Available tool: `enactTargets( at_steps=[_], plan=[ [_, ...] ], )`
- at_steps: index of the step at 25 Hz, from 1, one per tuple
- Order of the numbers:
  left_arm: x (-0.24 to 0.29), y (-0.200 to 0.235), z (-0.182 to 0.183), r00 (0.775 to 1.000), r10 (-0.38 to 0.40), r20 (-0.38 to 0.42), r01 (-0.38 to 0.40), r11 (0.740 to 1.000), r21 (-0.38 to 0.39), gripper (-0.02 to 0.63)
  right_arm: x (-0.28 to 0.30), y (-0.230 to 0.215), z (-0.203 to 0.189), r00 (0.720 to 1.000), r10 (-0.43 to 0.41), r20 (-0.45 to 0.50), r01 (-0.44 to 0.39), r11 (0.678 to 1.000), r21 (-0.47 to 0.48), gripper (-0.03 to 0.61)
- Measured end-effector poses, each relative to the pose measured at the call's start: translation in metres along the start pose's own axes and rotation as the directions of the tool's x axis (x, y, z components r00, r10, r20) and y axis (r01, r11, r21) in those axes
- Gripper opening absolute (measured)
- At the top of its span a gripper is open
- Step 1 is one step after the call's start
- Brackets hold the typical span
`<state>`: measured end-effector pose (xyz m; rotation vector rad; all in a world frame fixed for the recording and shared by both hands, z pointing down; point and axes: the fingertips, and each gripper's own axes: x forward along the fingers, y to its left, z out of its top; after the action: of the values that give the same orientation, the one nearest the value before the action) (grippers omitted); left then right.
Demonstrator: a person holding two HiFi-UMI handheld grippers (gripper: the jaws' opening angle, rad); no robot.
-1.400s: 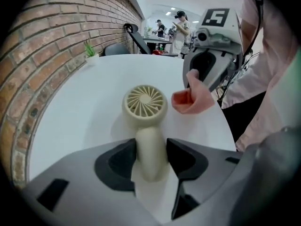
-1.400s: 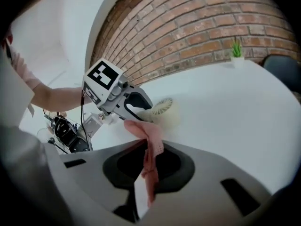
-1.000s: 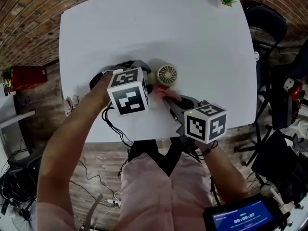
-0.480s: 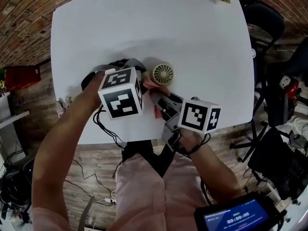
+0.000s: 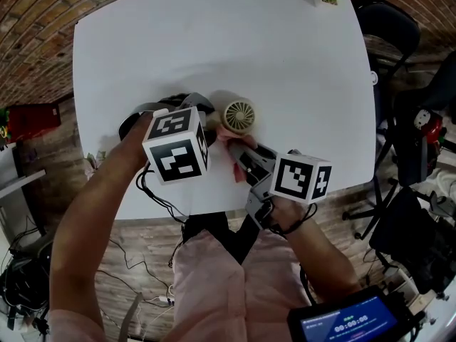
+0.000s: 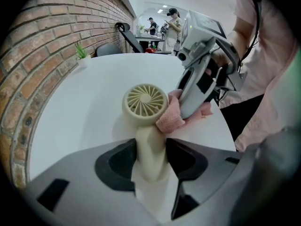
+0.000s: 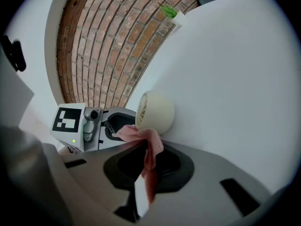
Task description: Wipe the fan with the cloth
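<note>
Pink shirt [image 5: 214,283]; grey left gripper [image 6: 150,157] and right gripper [image 7: 148,166], black-and-white marker cubes [image 5: 174,144], black cables [image 5: 160,194]

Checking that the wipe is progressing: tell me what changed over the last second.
The right gripper rolled at the wrist and shifted the pink cloth slightly against the side of the fan. Nothing was picked up or let go. Unchanged: the right gripper is shut on the cloth, the left gripper is clamped on the fan's handle, and the fan is in about the same spot on the table.
</note>
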<state>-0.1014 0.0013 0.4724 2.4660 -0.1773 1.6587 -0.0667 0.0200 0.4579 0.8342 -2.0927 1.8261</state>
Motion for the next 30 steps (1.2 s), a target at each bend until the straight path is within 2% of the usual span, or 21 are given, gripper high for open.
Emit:
enactTargets(
  at_steps=[13,20,30],
  plan=[
    [0.000,0.000,-0.001,1.000,-0.018,-0.013,0.018,1.000,0.015,0.209,-0.019,-0.019,0.011,0.998,-0.061,-0.001,0.061,0.998,-0.016,0.031],
    [0.001,0.000,-0.001,0.999,-0.021,-0.026,0.022,0.999,0.028,0.210,-0.030,-0.034,0.024,0.992,-0.128,0.001,0.128,0.988,-0.082,0.031],
    [0.002,0.000,0.002,0.997,-0.041,-0.064,0.047,0.995,0.085,0.212,-0.034,-0.038,0.034,0.991,-0.133,-0.017,0.130,0.982,-0.139,0.031]
  ],
)
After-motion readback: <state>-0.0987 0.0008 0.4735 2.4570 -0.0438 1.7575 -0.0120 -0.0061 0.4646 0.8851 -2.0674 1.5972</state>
